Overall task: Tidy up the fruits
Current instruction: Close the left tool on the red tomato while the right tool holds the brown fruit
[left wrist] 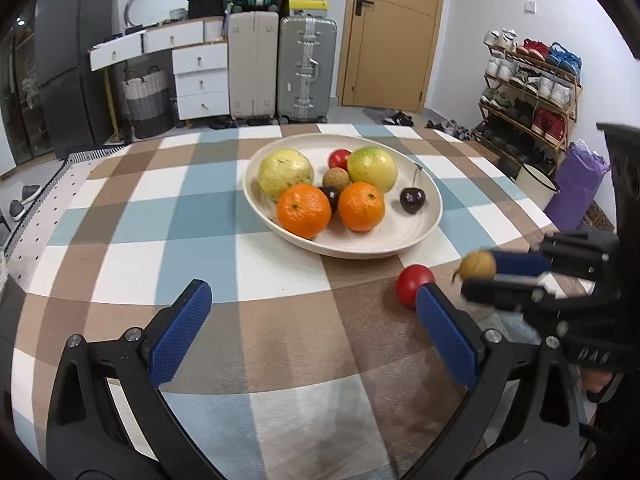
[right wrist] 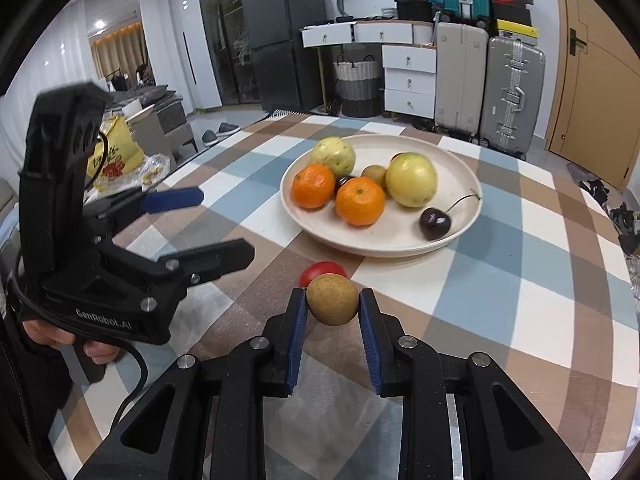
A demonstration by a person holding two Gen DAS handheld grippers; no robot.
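Note:
A cream plate (left wrist: 404, 236) (right wrist: 460, 172) on the checked tablecloth holds two oranges (left wrist: 305, 211), two yellow-green fruits (left wrist: 285, 173), a dark cherry (left wrist: 412, 199), a small brown fruit and a red one. My right gripper (right wrist: 333, 300) is shut on a small brown round fruit (right wrist: 333, 299) (left wrist: 478, 265), held above the cloth in front of the plate. A red cherry tomato (left wrist: 414, 285) (right wrist: 323, 271) lies on the cloth just beyond it. My left gripper (left wrist: 314, 300) is open and empty, near the tomato; it also shows in the right wrist view (right wrist: 212, 222).
The checked tablecloth (left wrist: 200, 240) covers the table. Beyond its far edge stand suitcases (left wrist: 306, 68), white drawers (left wrist: 200, 80), a basket, a door and a shoe rack (left wrist: 528, 92) at the right.

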